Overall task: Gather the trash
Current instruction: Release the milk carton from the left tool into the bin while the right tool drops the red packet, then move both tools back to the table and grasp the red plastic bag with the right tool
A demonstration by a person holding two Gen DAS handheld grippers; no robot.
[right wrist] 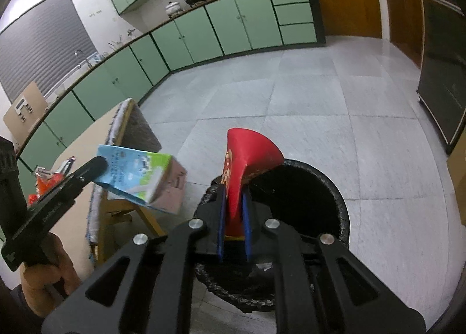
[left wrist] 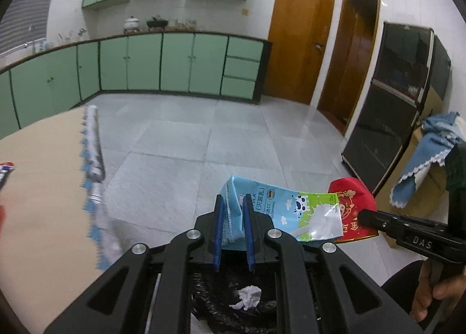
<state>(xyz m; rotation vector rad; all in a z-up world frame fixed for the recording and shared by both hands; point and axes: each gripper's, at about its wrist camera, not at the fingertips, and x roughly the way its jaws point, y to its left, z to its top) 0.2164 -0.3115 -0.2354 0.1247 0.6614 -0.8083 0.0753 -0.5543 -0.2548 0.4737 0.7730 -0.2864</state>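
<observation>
Thin printed card, the milk carton is partly squashed, so likely empty, light and easy to crush; the left hand-held gripper pinches its folded end above the black-lined trash bin. To its right, the right hand-held gripper pinches a red paper packet, flimsy and bendable, just over the bin's mouth.

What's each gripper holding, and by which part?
Left gripper: flattened blue-green milk carton, by its top end. Right gripper: crushed red paper cup, by its squashed base.

Bin mouth open below, table edge close left, floor clear ahead
</observation>
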